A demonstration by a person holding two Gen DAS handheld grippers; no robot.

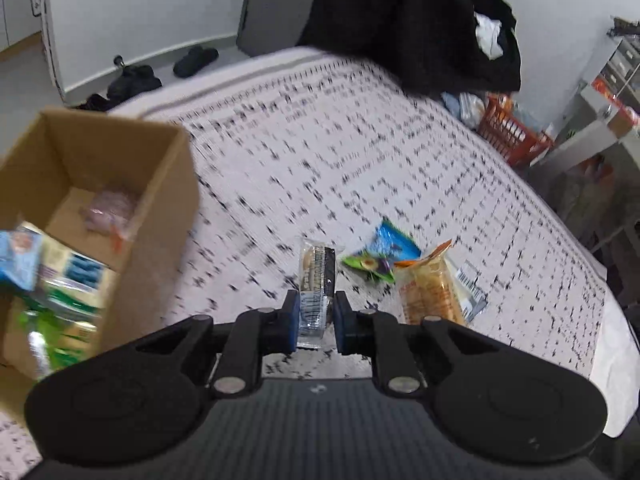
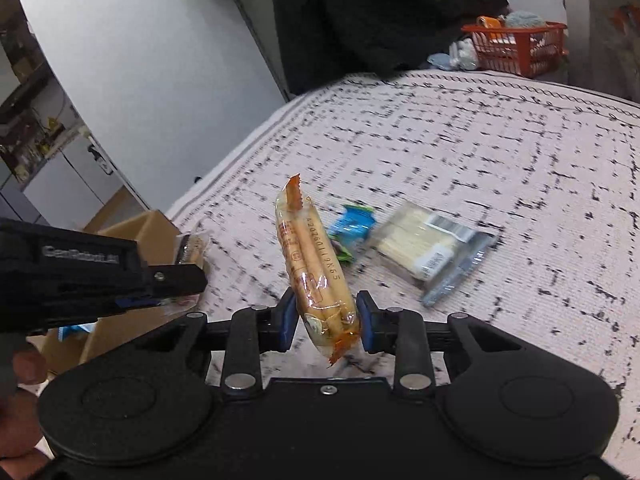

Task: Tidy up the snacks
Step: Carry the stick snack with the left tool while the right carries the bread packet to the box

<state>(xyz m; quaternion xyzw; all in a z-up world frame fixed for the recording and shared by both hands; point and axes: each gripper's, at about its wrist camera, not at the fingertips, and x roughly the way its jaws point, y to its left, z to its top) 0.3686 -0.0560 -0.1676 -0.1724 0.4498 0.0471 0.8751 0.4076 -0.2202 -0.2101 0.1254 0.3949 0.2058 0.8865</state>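
My left gripper (image 1: pixel 316 316) is shut on a clear-wrapped cookie pack (image 1: pixel 316 284) and holds it above the patterned bedspread, just right of the open cardboard box (image 1: pixel 168 216). The box holds several snack packs (image 1: pixel 60 276). My right gripper (image 2: pixel 326 320) is shut on an orange-ended breadstick pack (image 2: pixel 312 276), held upright; the pack also shows in the left wrist view (image 1: pixel 432 288). On the bed lie a blue-green snack pouch (image 2: pixel 352 226) and a clear pack of pale wafers (image 2: pixel 424 248). The left gripper appears at the left of the right wrist view (image 2: pixel 176 280).
The bedspread (image 2: pixel 500 152) stretches ahead. Dark clothing (image 1: pixel 420 24) is piled at the far end. An orange basket (image 2: pixel 520 46) stands beyond the bed. Slippers (image 1: pixel 196 60) lie on the floor by the wall.
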